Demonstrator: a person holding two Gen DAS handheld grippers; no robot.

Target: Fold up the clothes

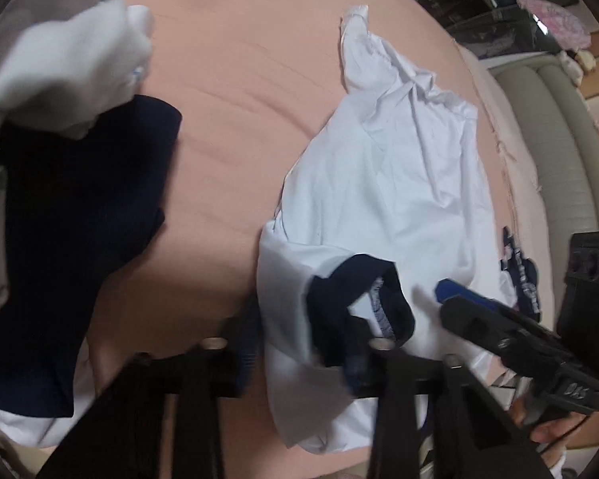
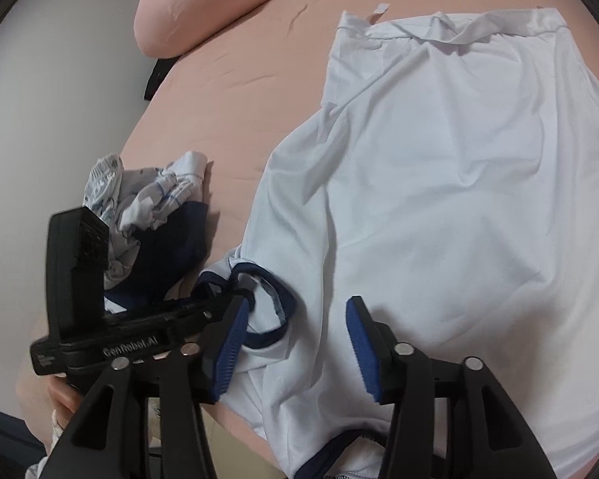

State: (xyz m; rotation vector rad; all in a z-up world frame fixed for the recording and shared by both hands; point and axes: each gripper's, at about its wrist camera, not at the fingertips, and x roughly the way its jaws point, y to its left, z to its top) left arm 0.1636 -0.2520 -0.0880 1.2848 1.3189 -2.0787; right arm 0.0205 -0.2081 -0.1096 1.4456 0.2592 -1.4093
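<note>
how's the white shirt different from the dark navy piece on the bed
The white shirt lies spread out over the pink bedsheet; the navy garment lies in a narrower heap with other clothes on it. The shirt is white with navy trim; the navy garment is dark all over. The shirt looks far larger. Both lie unfolded.

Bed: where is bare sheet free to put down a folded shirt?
Bare pink sheet lies between the white shirt and the dark garment, and beyond both. Near the front edge it is crowded: both grippers and the shirt's collar.
</note>
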